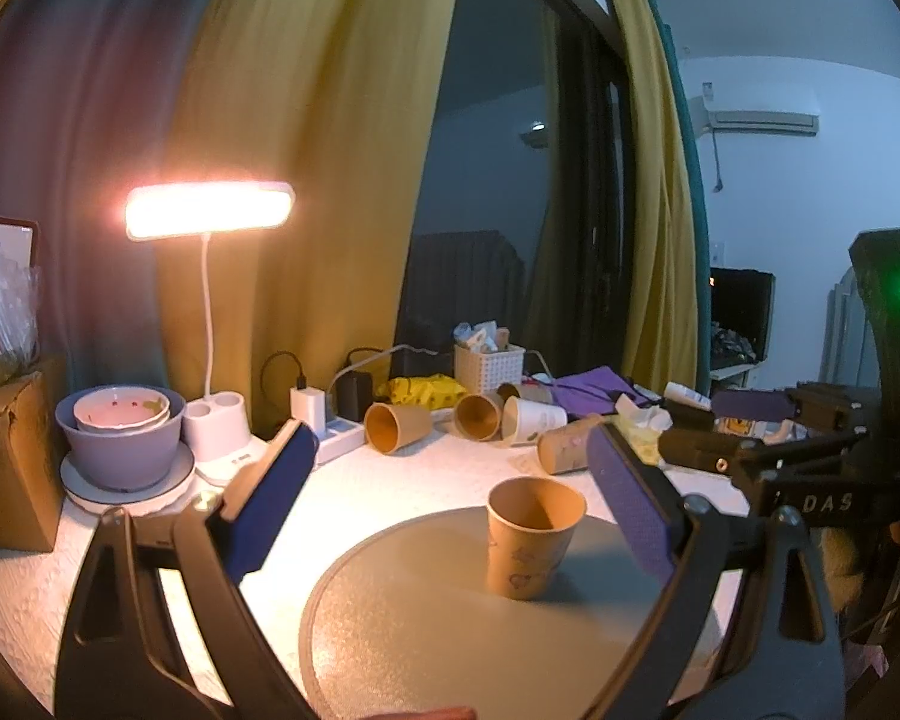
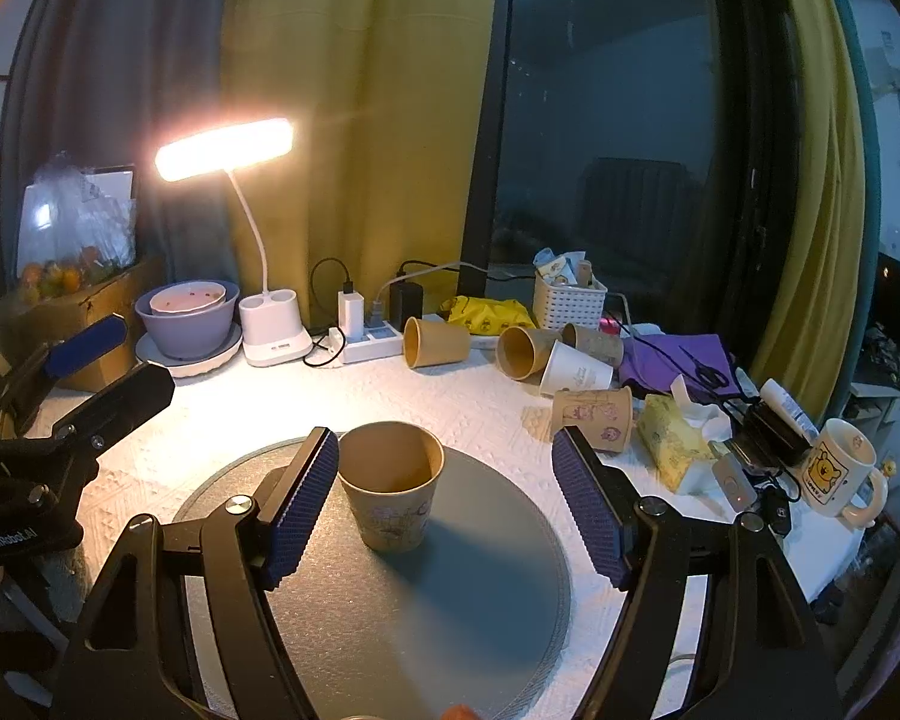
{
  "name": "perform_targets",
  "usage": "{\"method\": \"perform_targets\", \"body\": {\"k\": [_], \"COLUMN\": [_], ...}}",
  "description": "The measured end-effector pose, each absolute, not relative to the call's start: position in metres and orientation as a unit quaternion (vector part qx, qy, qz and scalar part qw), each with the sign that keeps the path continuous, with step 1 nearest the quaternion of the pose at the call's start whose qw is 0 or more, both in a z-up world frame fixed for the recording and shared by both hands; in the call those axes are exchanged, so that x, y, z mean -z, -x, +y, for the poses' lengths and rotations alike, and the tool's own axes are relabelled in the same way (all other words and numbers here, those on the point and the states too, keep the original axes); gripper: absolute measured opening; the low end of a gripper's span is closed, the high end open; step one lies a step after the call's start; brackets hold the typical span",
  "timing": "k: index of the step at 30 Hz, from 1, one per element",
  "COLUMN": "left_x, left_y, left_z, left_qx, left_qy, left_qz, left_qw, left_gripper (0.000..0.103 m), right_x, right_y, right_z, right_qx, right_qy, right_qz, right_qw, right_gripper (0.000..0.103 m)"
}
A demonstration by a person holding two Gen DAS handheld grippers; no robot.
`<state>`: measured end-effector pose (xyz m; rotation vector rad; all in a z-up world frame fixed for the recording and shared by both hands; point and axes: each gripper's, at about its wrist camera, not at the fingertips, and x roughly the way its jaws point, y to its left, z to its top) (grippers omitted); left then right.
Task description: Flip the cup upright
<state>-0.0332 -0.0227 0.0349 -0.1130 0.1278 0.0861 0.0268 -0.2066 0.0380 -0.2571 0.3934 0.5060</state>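
Observation:
A brown paper cup (image 1: 533, 537) stands upright, mouth up, on a round grey mat (image 1: 426, 630). My left gripper (image 1: 450, 504) is open and empty, with the cup between and beyond its blue pads. In the right wrist view the same cup (image 2: 390, 489) stands on the mat (image 2: 480, 600). My right gripper (image 2: 450, 510) is open and empty, its left pad (image 2: 303, 507) close beside the cup. The left gripper (image 2: 102, 360) shows at the left edge there, and the right gripper (image 1: 750, 426) shows at the right of the left wrist view.
Several paper cups (image 2: 438, 342) lie on their sides at the back of the white table. A lit desk lamp (image 2: 225, 147), stacked bowls (image 2: 187, 318), a power strip (image 2: 369, 339), a white basket (image 2: 567, 300), a tissue pack (image 2: 669, 441) and a Pooh mug (image 2: 837, 468) stand around.

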Motion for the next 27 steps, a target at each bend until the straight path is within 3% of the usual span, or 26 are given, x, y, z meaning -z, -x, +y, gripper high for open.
{"method": "perform_targets", "body": {"k": [27], "left_x": [-0.0332], "left_y": [0.0310], "left_z": [-0.0224], "left_qx": [-0.044], "left_qy": [0.061], "left_qz": [0.071], "left_qw": [0.995], "left_gripper": [0.093], "right_x": [-0.0324], "right_y": [-0.0320], "right_z": [-0.2101], "right_qx": [-0.248], "right_qy": [0.127], "right_qz": [0.203], "right_qw": [0.939], "right_gripper": [0.077]}}
